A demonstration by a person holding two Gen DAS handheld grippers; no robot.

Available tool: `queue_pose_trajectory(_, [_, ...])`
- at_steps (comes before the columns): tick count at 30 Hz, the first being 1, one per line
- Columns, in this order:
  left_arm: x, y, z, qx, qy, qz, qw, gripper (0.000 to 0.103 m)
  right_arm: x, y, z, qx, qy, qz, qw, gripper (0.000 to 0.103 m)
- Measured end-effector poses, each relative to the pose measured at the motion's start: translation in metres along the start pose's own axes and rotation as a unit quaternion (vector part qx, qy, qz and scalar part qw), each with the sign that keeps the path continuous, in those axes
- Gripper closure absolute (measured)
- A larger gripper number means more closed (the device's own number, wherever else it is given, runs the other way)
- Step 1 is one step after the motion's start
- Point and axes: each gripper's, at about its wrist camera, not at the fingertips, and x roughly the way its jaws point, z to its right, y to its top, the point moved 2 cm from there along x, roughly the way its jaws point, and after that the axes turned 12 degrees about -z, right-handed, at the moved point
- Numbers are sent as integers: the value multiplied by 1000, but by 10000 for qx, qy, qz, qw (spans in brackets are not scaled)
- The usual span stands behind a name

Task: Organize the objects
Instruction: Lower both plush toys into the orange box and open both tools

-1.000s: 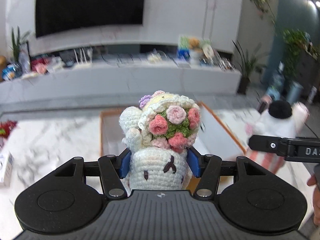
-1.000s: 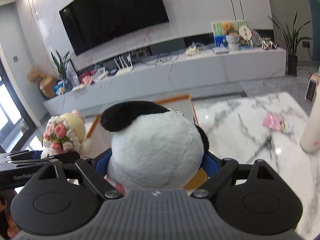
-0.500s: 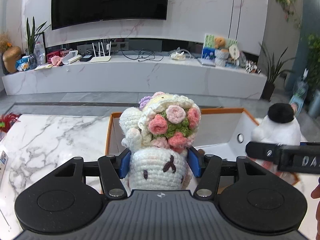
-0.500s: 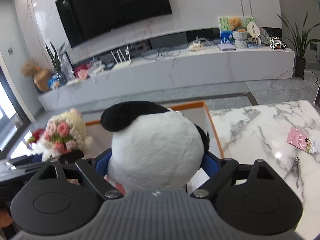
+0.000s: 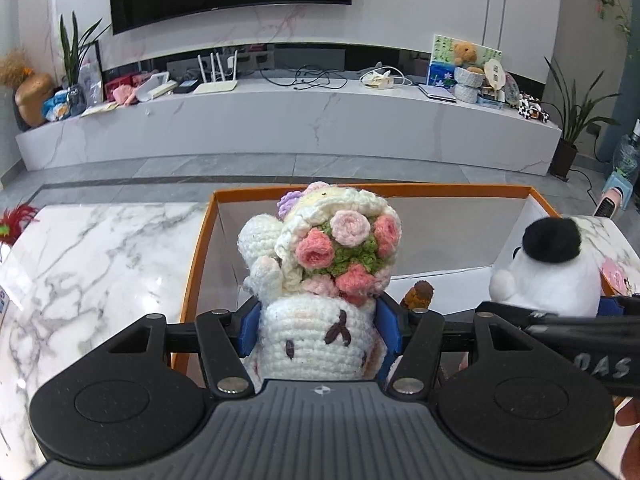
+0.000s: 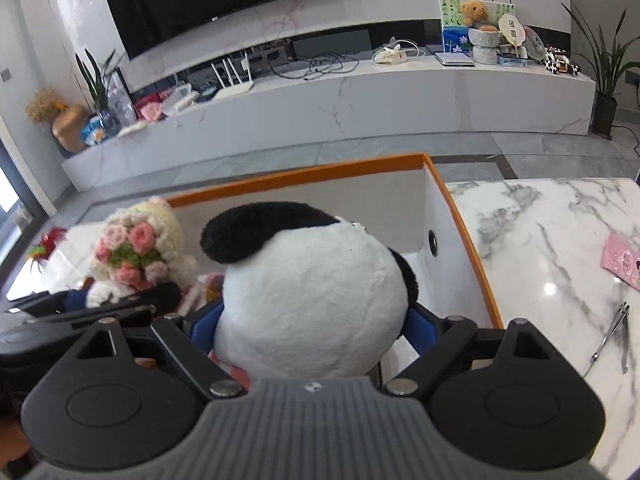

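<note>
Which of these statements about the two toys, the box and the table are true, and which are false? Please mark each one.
1. The left gripper holds a crocheted doll with pink flowers. True.
2. The right gripper is empty. False: its blue fingers hold a white plush toy with a black patch.
3. Both toys are over the orange-rimmed box. True.
4. The box stands on a wooden table. False: the table is white marble with grey veins.
5. A pink packet lies inside the box. False: it lies on the table, outside the box on the plush toy's side.
</note>
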Motion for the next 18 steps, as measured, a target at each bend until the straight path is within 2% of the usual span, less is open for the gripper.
queue_pose_trajectory(7, [10, 4, -14, -261, -194, -362, 9988, 35, 11, 4, -2, -215, -341, -82, 9992, 13])
queue_pose_trajectory(11, [11, 6, -13, -258, -192, -372, 9988, 35, 13, 7, -1, -332, -381, -126, 9986, 13])
queue_pose_trajectory(18, [17, 5, -2, -8, 122, -411, 9991, 33, 20, 13, -9, -597, -612, -213, 9961, 13])
